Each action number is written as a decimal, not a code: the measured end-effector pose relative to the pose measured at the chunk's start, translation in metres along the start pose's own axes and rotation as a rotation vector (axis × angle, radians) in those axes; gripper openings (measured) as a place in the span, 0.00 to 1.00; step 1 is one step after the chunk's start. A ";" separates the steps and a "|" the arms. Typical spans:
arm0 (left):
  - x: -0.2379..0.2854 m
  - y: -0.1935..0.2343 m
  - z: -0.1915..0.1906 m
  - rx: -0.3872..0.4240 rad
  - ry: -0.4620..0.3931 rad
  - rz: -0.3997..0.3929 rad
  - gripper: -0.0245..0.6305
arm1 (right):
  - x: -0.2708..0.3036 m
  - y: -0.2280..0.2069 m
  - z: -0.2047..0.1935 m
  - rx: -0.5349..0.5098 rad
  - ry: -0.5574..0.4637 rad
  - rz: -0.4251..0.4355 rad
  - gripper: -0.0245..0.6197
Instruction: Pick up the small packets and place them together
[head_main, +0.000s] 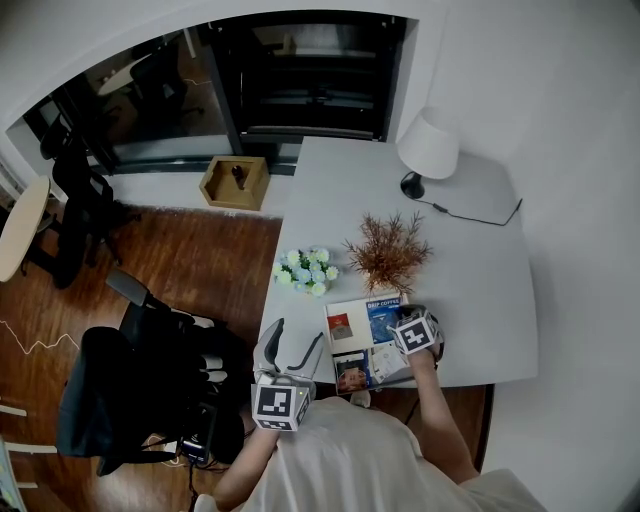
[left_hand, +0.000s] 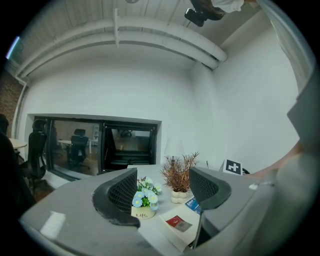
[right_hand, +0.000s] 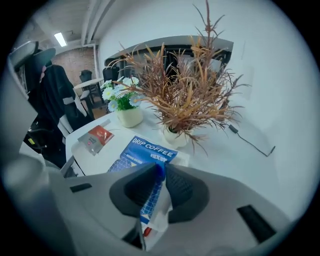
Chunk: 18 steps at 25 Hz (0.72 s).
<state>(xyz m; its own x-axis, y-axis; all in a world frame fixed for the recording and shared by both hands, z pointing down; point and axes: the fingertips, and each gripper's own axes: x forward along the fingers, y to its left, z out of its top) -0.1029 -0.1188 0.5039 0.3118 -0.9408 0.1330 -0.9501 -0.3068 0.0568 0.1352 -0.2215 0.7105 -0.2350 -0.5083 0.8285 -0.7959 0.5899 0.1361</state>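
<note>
Nearest, the person's pale shirt (head_main: 370, 460) covers part of the near edge of the white table (head_main: 480, 290), so the rim there cannot be traced. The left gripper (left_hand: 162, 190) hovers at the table's near left corner with its jaws spread wide and nothing between them. The right gripper (right_hand: 161, 170) tilts down over the near edge; in the head view its marker cube hides its jaws, but its own view shows them clamped on a blue-and-white packet (right_hand: 152, 205), most of whose print is covered by the pads. I count four packets: that held one and three lying flat on a white board (head_main: 356, 346). These are a dark-printed packet (head_main: 352, 372) closest to the edge and seen only from the head, a red packet (right_hand: 97, 138), and a blue drip coffee packet (right_hand: 145, 152) right in front of the right jaws. Just beyond the board stand two pots, a flower pot (right_hand: 127, 107) on the left and a dried plant (right_hand: 185, 100) on the right, close together. The table's right side is bare apart from a thin cable (right_hand: 252, 143). One white lamp (head_main: 428, 145) stands at the far end
</note>
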 end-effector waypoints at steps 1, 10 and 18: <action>0.001 0.000 0.000 0.000 0.000 -0.001 0.52 | 0.000 0.002 -0.001 0.011 -0.004 0.010 0.15; 0.005 -0.002 0.002 0.004 0.000 -0.013 0.52 | -0.019 -0.004 -0.004 0.052 -0.049 -0.059 0.17; 0.007 -0.006 0.003 0.004 -0.004 -0.028 0.52 | -0.098 -0.025 0.033 0.204 -0.380 -0.130 0.16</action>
<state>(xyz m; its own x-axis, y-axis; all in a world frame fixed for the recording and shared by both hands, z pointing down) -0.0948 -0.1242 0.5016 0.3386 -0.9323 0.1271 -0.9409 -0.3341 0.0563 0.1600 -0.2073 0.6085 -0.2836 -0.7870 0.5479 -0.9172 0.3894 0.0846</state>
